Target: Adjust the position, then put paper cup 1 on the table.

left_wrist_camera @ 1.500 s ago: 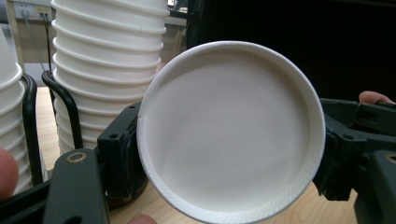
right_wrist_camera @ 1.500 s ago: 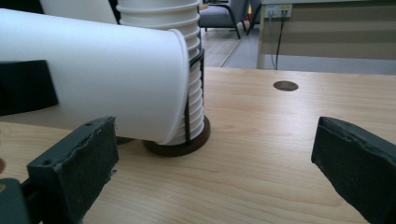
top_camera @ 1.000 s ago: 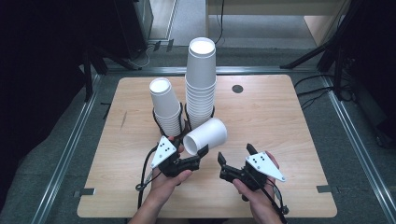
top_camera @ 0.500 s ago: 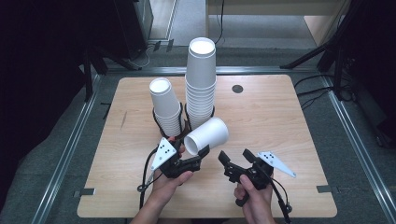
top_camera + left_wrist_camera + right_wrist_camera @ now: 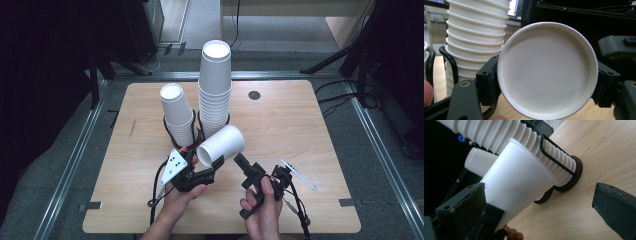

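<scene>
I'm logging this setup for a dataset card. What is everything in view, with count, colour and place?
Held cup: one, white, on its side, clamped in the left claw.
Tall cup stack: one, white, table centre, in a black holder.
Short cup stack: one, white, to the tall stack's left, also in a holder.
Table: one, light wood.
Round mark: one, dark, far right part of the table.
Left claw: black, shut on the cup.
Right claw: black, open, beside the cup.

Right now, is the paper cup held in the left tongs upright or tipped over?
Tipped: the paper cup lies sideways in the left tongs, its wall slanting above the table.
</scene>
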Action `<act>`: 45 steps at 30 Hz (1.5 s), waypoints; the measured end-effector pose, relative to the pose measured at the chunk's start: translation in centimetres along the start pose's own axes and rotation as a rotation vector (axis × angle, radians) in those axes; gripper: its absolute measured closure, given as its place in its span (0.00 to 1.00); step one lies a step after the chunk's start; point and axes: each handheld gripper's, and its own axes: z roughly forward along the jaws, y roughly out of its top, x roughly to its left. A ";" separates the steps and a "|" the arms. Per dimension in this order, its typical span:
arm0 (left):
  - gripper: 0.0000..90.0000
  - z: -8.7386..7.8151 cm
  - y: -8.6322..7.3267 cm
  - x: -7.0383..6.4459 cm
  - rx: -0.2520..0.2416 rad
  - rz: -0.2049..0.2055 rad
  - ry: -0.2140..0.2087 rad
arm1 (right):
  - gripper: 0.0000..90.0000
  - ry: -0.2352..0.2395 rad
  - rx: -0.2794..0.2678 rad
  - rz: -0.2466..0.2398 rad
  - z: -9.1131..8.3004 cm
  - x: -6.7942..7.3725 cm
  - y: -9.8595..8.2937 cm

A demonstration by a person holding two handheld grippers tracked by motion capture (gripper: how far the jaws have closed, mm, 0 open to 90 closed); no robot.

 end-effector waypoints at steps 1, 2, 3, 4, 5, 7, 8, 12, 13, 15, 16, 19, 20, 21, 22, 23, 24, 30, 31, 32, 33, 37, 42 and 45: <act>0.28 0.0 0.0 0.0 -0.003 0.001 0.000 | 0.00 0.001 -0.007 0.034 0.1 0.0 0.0; 0.28 0.0 0.0 0.0 -0.006 0.002 -0.004 | 0.00 0.004 -0.009 0.075 0.1 0.1 0.0; 0.28 -0.1 0.0 -0.1 -0.012 0.004 -0.006 | 0.00 0.004 -0.010 0.110 0.2 0.1 0.0; 0.28 -0.1 0.0 -0.1 -0.018 0.007 -0.004 | 0.00 0.007 -0.014 0.149 0.3 0.1 0.0; 0.28 -0.1 0.0 -0.1 -0.023 0.008 -0.004 | 0.00 0.003 -0.017 0.174 0.4 0.0 0.0; 0.28 -0.1 0.0 -0.1 -0.028 0.010 -0.010 | 0.00 0.018 -0.011 0.238 0.7 -0.1 -0.1; 0.28 -0.1 0.0 -0.1 -0.026 0.016 -0.009 | 0.00 0.021 -0.008 0.261 0.8 -0.1 -0.2; 0.27 0.0 -0.2 -0.3 -0.027 0.016 -0.013 | 0.00 0.026 0.002 0.327 1.3 -0.1 -0.6; 0.28 0.0 -0.2 -0.4 -0.025 0.020 -0.014 | 0.00 0.026 -0.001 0.330 1.4 -0.1 -0.7; 0.28 0.1 -0.2 -0.5 -0.030 0.025 -0.016 | 0.00 0.025 0.009 0.352 1.8 -0.1 -0.9; 0.28 0.0 -0.2 -0.6 -0.032 0.025 -0.018 | 0.00 0.029 0.012 0.365 1.9 -0.1 -1.0; 0.27 0.0 -0.2 -0.6 -0.032 0.032 -0.019 | 0.00 0.039 0.018 0.380 2.2 -0.2 -1.1; 0.27 0.0 -0.2 -0.5 -0.034 0.030 -0.017 | 0.00 0.042 0.025 0.393 2.3 -0.2 -1.1; 0.27 0.0 -0.2 -0.5 -0.035 0.029 -0.017 | 0.00 0.046 0.027 0.395 2.4 -0.3 -1.0; 0.27 0.0 -0.2 -0.5 -0.036 0.025 -0.016 | 0.00 0.051 0.031 0.402 2.5 -0.3 -1.0; 0.27 0.0 -0.2 -0.4 -0.036 0.026 -0.016 | 0.00 0.056 0.034 0.410 2.6 -0.3 -1.0; 0.27 0.0 -0.2 -0.4 -0.036 0.027 -0.016 | 0.00 0.054 0.032 0.410 2.6 -0.3 -1.0; 0.27 0.0 -0.3 -0.5 -0.027 0.037 -0.006 | 0.00 0.105 0.018 0.410 2.5 0.1 -1.0; 0.27 0.0 -0.3 -0.5 -0.027 0.036 -0.007 | 0.00 0.113 0.020 0.407 2.6 0.2 -1.1; 0.27 0.1 -0.3 -0.5 -0.027 0.036 -0.006 | 0.00 0.116 0.022 0.401 2.7 0.2 -1.1; 0.27 0.1 -0.3 -0.6 -0.026 0.040 -0.006 | 0.00 0.114 0.021 0.394 2.7 0.3 -1.2; 0.27 0.2 -0.4 -0.8 -0.022 0.048 -0.009 | 0.00 0.115 0.019 0.382 2.9 0.4 -1.2; 0.27 0.2 -0.3 -0.9 -0.026 0.051 -0.015 | 0.00 0.138 0.039 0.414 3.4 0.4 -1.0; 0.27 0.2 -0.3 -1.0 -0.025 0.060 -0.015 | 0.00 0.164 0.070 0.474 3.9 0.3 -1.0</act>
